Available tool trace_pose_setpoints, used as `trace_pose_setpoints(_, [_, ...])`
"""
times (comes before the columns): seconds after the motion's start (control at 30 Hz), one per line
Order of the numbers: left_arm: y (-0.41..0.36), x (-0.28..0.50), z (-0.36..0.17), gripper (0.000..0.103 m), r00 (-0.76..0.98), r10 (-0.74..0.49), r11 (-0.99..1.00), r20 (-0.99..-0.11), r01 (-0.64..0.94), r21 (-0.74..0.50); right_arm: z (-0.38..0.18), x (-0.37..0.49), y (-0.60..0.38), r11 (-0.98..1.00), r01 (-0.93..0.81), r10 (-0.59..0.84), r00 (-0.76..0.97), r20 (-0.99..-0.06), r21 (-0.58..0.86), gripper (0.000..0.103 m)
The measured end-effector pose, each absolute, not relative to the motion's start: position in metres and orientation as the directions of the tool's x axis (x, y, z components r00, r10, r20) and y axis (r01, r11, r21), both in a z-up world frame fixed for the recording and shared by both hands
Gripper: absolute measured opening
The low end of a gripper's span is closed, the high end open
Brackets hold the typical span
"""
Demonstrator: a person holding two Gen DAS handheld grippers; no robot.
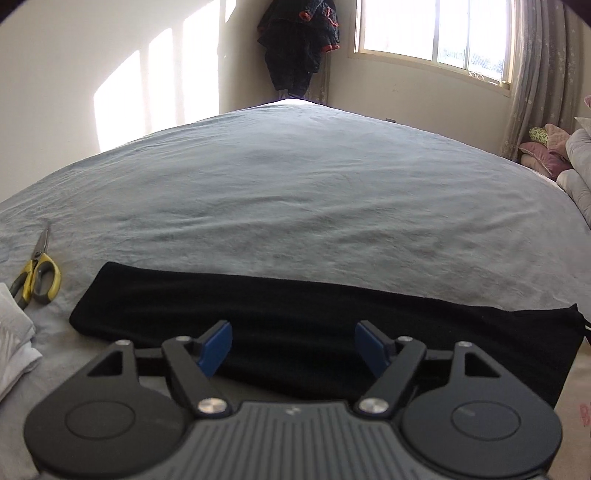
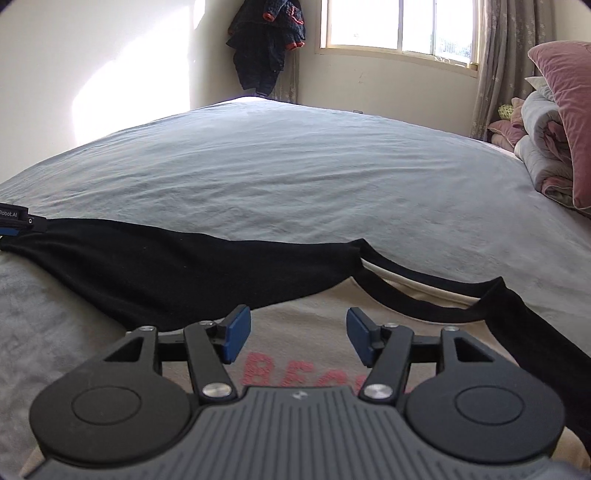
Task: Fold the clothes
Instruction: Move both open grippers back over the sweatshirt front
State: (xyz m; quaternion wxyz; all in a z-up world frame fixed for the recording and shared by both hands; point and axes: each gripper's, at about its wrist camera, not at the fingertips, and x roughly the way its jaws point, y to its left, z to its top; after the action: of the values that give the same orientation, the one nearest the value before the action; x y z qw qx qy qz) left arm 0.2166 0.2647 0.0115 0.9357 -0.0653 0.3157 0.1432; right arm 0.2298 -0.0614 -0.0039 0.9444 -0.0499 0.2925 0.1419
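Note:
A cream shirt (image 2: 295, 321) with pink letters (image 2: 273, 369) and black sleeves lies flat on the grey bed (image 2: 295, 177). One black sleeve (image 2: 166, 273) is folded across its upper part, and the black collar trim (image 2: 424, 291) curves to the right. My right gripper (image 2: 298, 332) is open just above the cream chest, with nothing between its blue pads. In the left wrist view the black sleeve (image 1: 295, 321) stretches sideways. My left gripper (image 1: 293, 343) is open over its near edge and holds nothing. The left gripper's housing (image 2: 14, 219) shows at the sleeve's far left end.
Yellow-handled scissors (image 1: 37, 275) and a white cloth (image 1: 14, 332) lie on the bed at the left. Pillows and folded quilts (image 2: 554, 129) are stacked at the right. A dark jacket (image 1: 295, 44) hangs in the far corner beside the window (image 1: 432, 29).

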Motion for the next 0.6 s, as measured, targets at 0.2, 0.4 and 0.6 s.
trace_pose_setpoints(0.2, [0.179,0.226,0.009,0.082,0.777,0.074,0.991,-0.625,-0.128,-0.041,-0.009,0.222,-0.136,0.982,-0.183,0.128,0.816,-0.563,-0.043,0.065])
trace_pose_setpoints(0.4, [0.092,0.224,0.006,0.085,0.778,-0.064,0.998,-0.625,0.068,-0.018,-0.012,0.229,-0.206,0.994,-0.090,0.037,0.826,-0.562,-0.066,0.065])
trace_pose_setpoints(0.6, [0.019,0.217,-0.009,0.085,0.752,-0.185,0.974,-0.632,0.227,-0.014,-0.019,0.238,-0.288,0.995,-0.004,-0.053,0.809,-0.586,-0.096,0.065])
